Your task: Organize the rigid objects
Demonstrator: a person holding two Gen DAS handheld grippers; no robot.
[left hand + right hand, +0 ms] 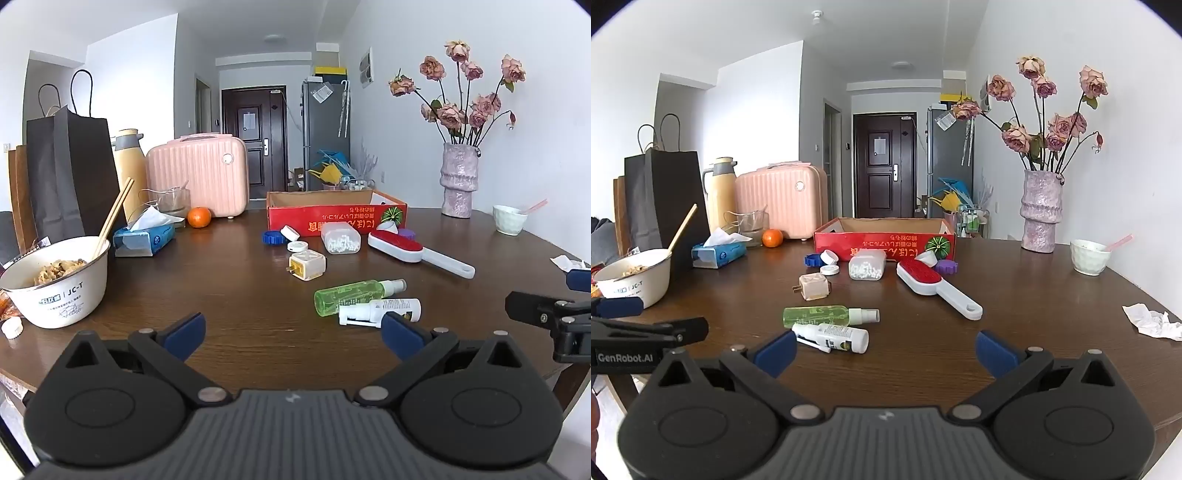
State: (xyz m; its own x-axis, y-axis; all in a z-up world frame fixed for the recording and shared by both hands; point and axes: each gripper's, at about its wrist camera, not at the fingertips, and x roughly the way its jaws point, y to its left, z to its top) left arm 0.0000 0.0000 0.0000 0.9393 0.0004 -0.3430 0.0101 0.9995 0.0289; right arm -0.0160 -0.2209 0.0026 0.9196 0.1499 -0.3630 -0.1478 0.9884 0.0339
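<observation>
I have both tools spread wide with nothing between the pads: the left tool (291,334) and the right tool (886,349) hover over the near edge of the bench (1015,295). The green spray bottle (827,315) and white spray bottle (836,336) lie touching, nearest me; the lint brush (934,286), plug adapter (812,287) and cotton-swab box (867,266) sit before the red cardboard box (882,242).

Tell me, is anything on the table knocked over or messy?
Yes. The green spray bottle and white spray bottle lie on their sides, side by side. Loose caps sit scattered before the red box, and a crumpled tissue lies near the table's edge.
</observation>
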